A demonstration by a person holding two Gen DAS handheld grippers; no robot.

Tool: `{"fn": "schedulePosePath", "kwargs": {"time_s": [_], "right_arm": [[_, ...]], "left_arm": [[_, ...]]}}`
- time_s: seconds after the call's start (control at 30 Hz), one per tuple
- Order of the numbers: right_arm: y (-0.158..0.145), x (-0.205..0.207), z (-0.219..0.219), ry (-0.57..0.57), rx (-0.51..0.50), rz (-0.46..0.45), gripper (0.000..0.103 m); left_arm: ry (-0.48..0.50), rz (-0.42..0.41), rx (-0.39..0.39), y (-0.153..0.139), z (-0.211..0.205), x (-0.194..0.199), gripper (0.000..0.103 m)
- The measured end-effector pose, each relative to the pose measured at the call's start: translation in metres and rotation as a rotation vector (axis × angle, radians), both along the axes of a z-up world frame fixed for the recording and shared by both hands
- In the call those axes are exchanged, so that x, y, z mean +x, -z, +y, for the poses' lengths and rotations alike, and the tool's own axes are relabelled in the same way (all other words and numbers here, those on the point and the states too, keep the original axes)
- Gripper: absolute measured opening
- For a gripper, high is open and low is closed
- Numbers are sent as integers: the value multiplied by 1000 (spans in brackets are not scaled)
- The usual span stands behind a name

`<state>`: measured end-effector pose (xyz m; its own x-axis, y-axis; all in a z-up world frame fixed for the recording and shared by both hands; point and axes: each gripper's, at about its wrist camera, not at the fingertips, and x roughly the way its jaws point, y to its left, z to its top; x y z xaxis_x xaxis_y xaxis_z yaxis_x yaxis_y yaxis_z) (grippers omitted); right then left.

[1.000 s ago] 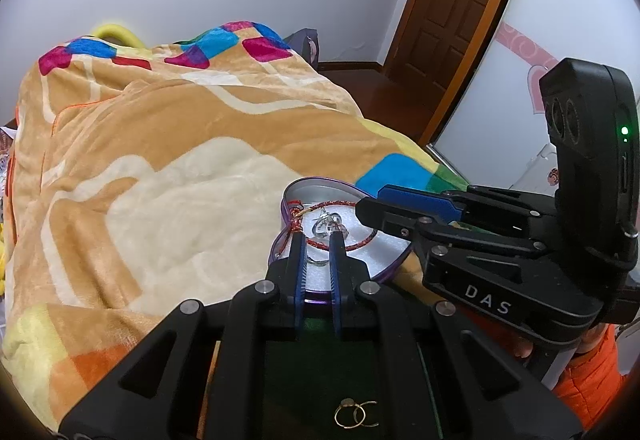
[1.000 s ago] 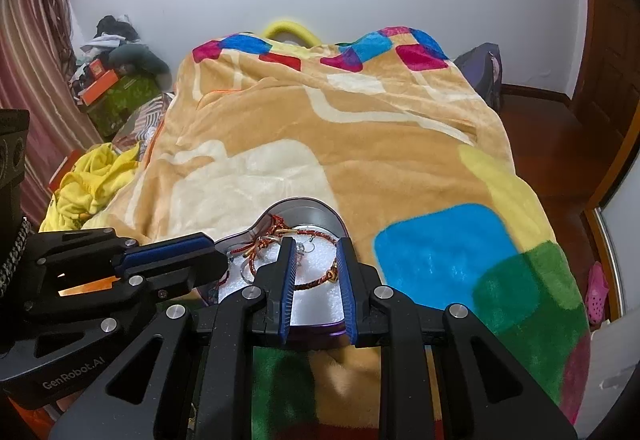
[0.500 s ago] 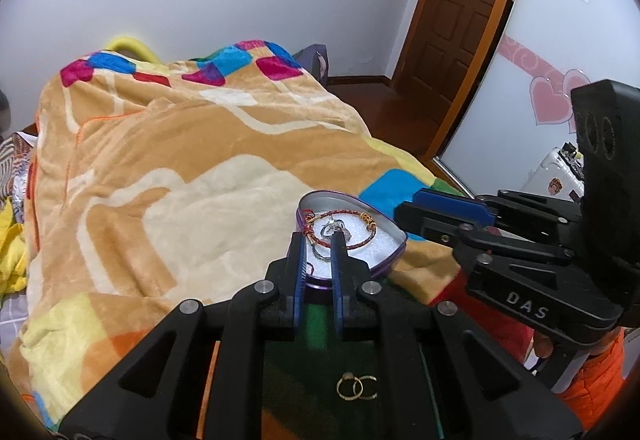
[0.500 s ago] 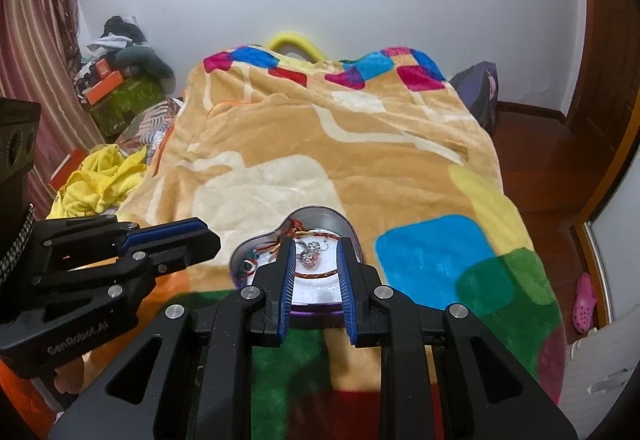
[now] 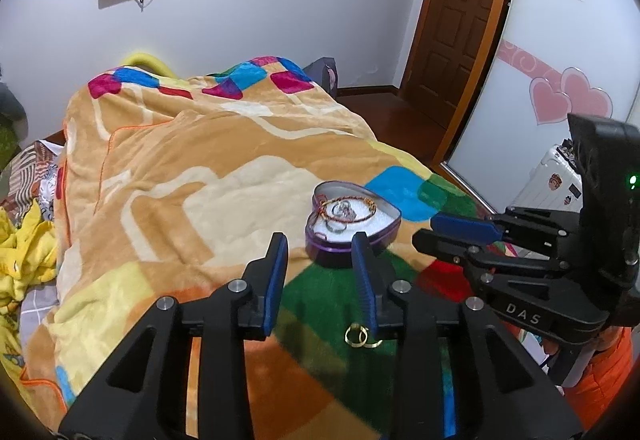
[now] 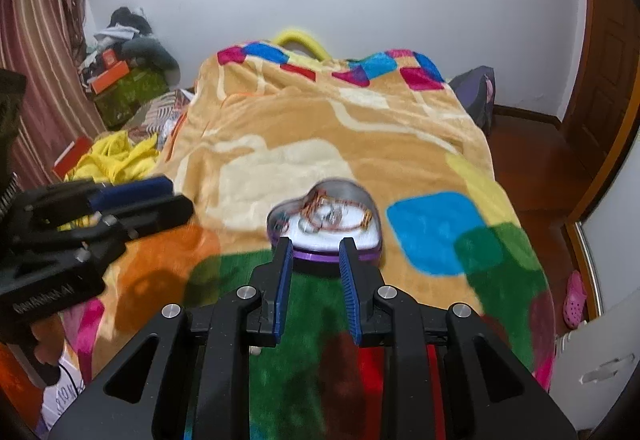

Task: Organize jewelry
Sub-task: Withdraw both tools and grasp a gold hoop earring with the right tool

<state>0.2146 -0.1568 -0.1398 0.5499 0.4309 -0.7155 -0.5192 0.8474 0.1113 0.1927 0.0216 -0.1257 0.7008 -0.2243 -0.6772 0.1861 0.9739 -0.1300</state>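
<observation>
In the left wrist view the left gripper (image 5: 320,260) has its jaws wide and empty; the gold rings (image 5: 358,335) lie on the green patch of the blanket (image 5: 168,176) low in the frame, just beneath the right-hand finger and nearer than the heart-shaped tin (image 5: 352,218) at centre right — the right gripper (image 5: 452,232) at right reads "DAS". In the blurred right wrist view the right gripper (image 6: 314,254) stands parted and empty, the tin (image 6: 324,228) just beyond its tips; the rings are hidden, so the left seems better placed — its body at left bears unreadable smeared lettering
</observation>
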Motion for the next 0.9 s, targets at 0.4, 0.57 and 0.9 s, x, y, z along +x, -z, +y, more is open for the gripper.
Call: {"fn": "schedulePosePath", "kwargs": {"time_s": [0.4, 0.57, 0.9], "right_arm": [[30, -28, 13, -14, -57, 83, 22], [45, -37, 20, -39, -77, 129, 22], [63, -40, 37, -102, -131, 136, 22]], "left_arm": [[-12, 82, 18, 27, 20, -29, 36], [-15, 123, 17, 42, 25, -37, 36], [-15, 170, 6, 56, 26, -39, 36]]}}
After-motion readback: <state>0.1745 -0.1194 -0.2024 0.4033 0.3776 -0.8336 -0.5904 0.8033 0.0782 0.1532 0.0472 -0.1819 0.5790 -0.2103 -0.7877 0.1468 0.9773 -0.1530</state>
